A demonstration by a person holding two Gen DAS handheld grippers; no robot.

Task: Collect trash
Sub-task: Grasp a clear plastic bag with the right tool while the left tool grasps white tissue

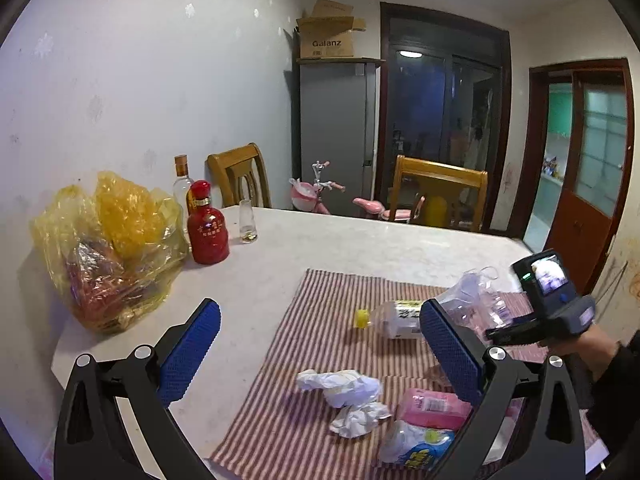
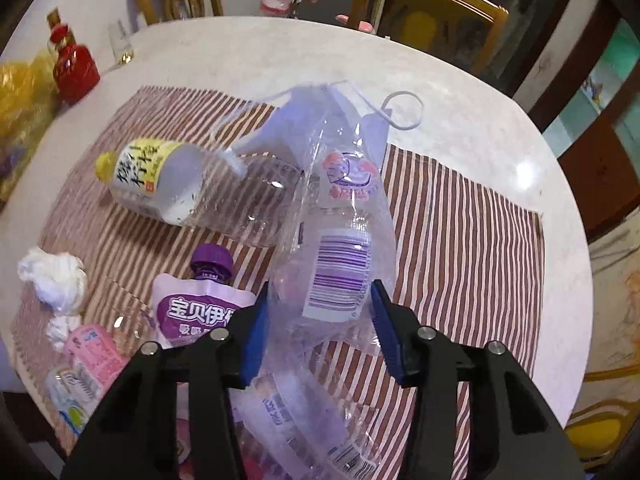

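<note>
Trash, assorted, lying on a striped cloth [image 2: 460, 240] spread over a pale round table [image 2: 460, 92]. Largest piece: clear plastic bag [image 2: 340, 216] with barcode label and white handle loops, standing between the blue pads of the right gripper [image 2: 320, 316]; jaws are parted either side of it, and whether they press the film cannot be told. Next: clear bottle [image 2: 176, 184] with yellow cap and yellow-white label, on its side at the cloth's far left, its base just beside the bag. Purple-capped pouch [image 2: 200, 300], near edge, beside the right gripper's left finger. Crumpled white tissue [image 1: 340, 386], a smaller wad [image 1: 358, 418] just below it. Pink packet [image 1: 434, 404] and a blue-and-yellow printed wrapper [image 1: 416, 446] touching each other at the near corner. Left gripper [image 1: 320, 350]: jaws spread wide, holding nothing, above the tissue. Off the cloth, far left of table: yellow plastic bag [image 1: 108, 248], red bottle [image 1: 207, 226], clear bottle with gold cap [image 1: 182, 180], small glass [image 1: 248, 222].
</note>
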